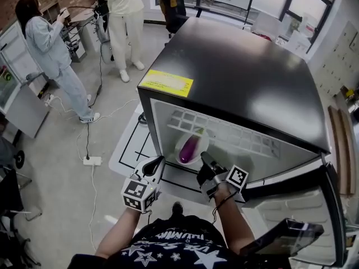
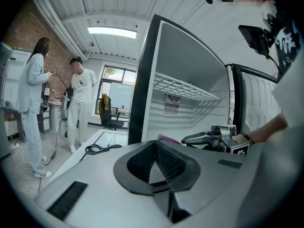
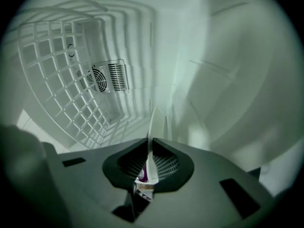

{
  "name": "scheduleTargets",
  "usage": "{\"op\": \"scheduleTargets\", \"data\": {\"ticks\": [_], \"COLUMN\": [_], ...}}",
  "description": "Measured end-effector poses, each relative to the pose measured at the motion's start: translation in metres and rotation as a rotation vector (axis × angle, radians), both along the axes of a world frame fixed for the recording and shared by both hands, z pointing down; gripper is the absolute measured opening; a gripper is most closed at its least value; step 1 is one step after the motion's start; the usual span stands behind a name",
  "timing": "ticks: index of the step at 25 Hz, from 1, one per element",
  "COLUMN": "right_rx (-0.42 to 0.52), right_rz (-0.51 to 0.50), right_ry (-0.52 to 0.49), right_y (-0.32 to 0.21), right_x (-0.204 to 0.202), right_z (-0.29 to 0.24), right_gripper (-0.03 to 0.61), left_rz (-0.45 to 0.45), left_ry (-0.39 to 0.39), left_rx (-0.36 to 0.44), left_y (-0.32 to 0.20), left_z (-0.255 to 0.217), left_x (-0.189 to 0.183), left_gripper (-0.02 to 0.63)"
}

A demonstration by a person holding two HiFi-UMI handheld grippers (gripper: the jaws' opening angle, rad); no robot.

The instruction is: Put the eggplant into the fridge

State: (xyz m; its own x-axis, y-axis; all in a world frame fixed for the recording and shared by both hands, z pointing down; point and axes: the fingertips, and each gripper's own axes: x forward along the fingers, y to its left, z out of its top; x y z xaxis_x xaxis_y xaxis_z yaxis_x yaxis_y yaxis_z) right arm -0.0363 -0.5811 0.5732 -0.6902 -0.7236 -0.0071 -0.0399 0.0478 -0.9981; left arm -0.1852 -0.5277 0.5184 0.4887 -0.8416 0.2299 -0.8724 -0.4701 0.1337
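Observation:
A purple eggplant (image 1: 189,148) lies on a white plate (image 1: 202,141) inside the open black fridge (image 1: 241,72), under its wire shelf (image 1: 224,130). My right gripper (image 1: 203,158) reaches into the fridge's opening and is shut on the plate's near rim. In the right gripper view the plate's thin edge (image 3: 153,132) stands between the jaws of the right gripper (image 3: 148,167), with a bit of purple eggplant (image 3: 141,175) beside it. My left gripper (image 1: 155,164) hangs outside the fridge's left front corner, shut and empty. The left gripper (image 2: 154,161) looks toward the right gripper (image 2: 192,137).
The fridge door (image 1: 303,206) stands open at the lower right. A fan vent (image 3: 107,77) sits on the fridge's back wall. Two people (image 1: 47,43) (image 1: 126,21) stand at the back left. A cable and power strip (image 1: 91,161) lie on the floor at the left.

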Motion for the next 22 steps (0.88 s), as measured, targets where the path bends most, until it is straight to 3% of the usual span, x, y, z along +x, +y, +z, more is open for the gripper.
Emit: {"op": "scheduleTargets", "data": {"ticks": [14,22], "right_rx": [-0.073,-0.096], "right_rz": [0.027,0.021], "right_ry": [0.1,0.261], "right_y": [-0.021,-0.029], "right_x": [0.005,0.007], "right_z": [0.027,0.032], "right_gripper": [0.025,0.025], "left_rz": [-0.02,-0.009], "left_ry": [0.005,0.007], "left_rx": [-0.012,-0.011], "left_y": [0.0,0.004], "left_z": [0.004,0.005], "left_x": [-0.005,0.0], "left_gripper": [0.008,0.008]}}
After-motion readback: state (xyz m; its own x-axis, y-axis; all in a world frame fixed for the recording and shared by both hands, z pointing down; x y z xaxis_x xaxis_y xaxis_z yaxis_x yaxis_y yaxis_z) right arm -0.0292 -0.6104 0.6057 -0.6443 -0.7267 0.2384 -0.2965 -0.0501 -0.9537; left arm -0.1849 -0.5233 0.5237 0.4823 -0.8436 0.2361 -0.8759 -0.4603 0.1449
